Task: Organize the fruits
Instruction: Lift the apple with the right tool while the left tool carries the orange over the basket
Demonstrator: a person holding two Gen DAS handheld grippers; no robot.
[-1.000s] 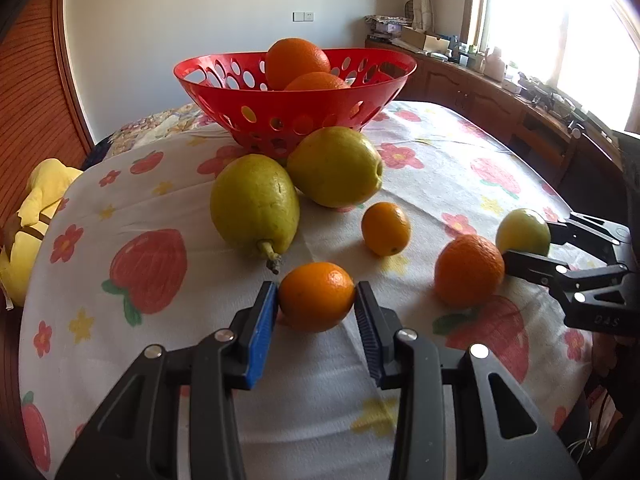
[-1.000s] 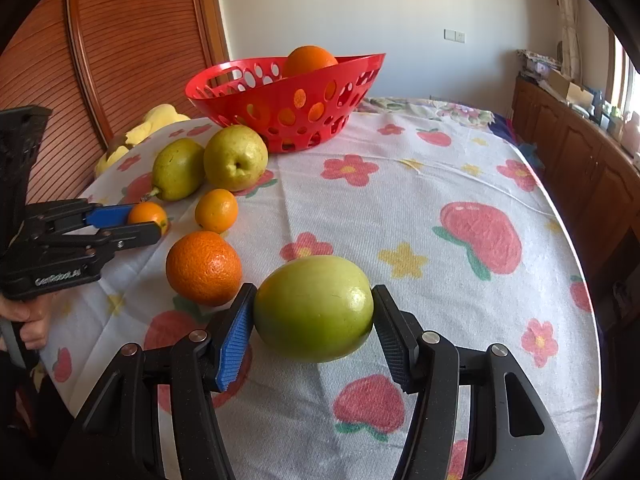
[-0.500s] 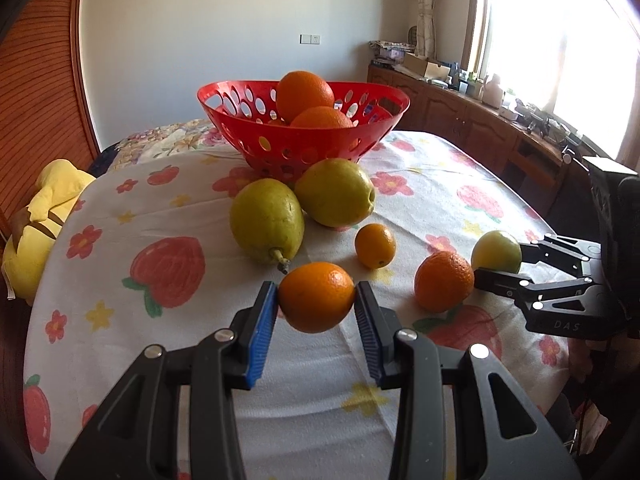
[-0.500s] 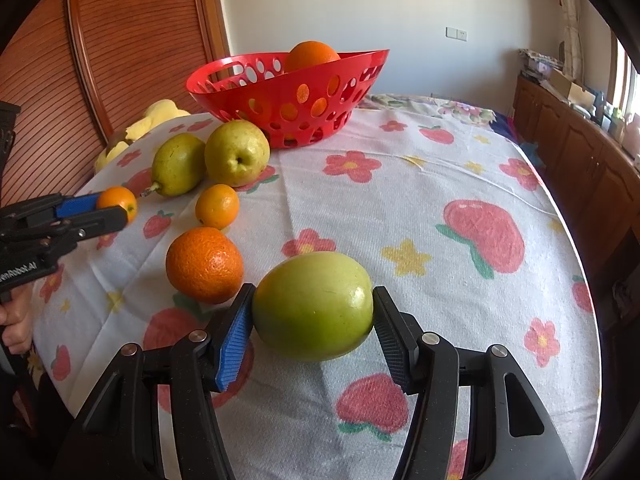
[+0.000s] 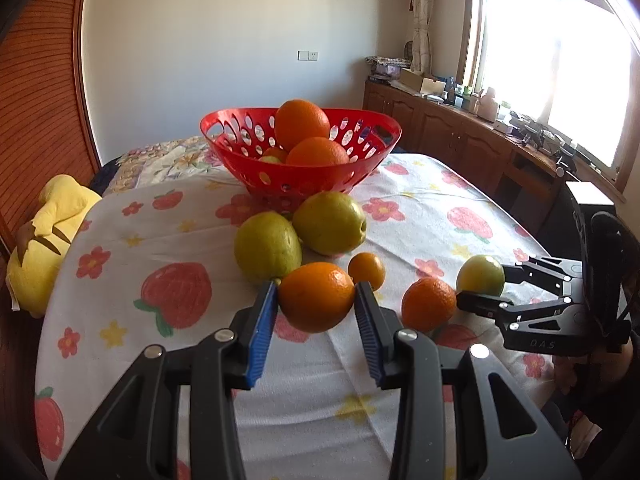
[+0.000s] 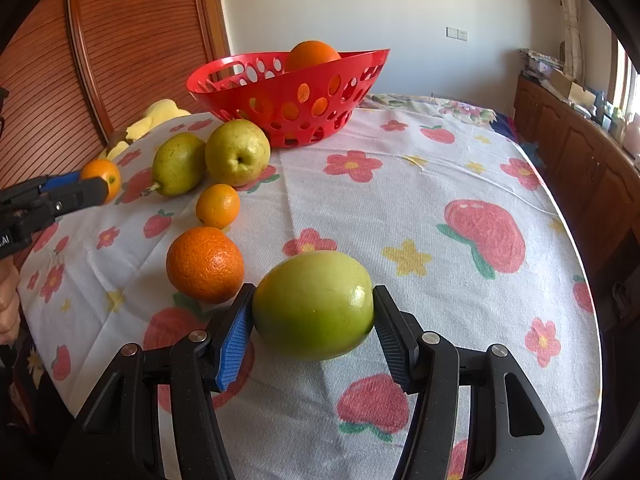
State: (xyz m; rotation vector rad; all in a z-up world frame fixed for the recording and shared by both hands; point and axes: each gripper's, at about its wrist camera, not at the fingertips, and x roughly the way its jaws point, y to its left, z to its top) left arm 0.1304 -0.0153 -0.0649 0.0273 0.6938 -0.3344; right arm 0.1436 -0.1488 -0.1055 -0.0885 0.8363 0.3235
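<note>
My left gripper [image 5: 316,312] is shut on a small orange [image 5: 316,297] and holds it well above the tablecloth; it shows from the side in the right wrist view [image 6: 102,178]. My right gripper [image 6: 314,328] is shut on a green apple [image 6: 314,322], also seen in the left wrist view [image 5: 480,275]. The red basket [image 5: 240,148] stands at the far side with oranges [image 5: 302,124] inside. Two yellow-green pears [image 5: 267,247] [image 5: 329,223], a tiny orange [image 5: 366,271] and a larger orange [image 5: 428,304] lie on the cloth.
A round table with a fruit-print cloth [image 6: 420,184]. A yellow plush toy [image 5: 44,236] sits at the left edge. A wooden sideboard [image 5: 480,148] with clutter runs along the right wall under a window.
My left gripper has lifted the small orange higher off the cloth. My right gripper keeps the green apple almost in place.
</note>
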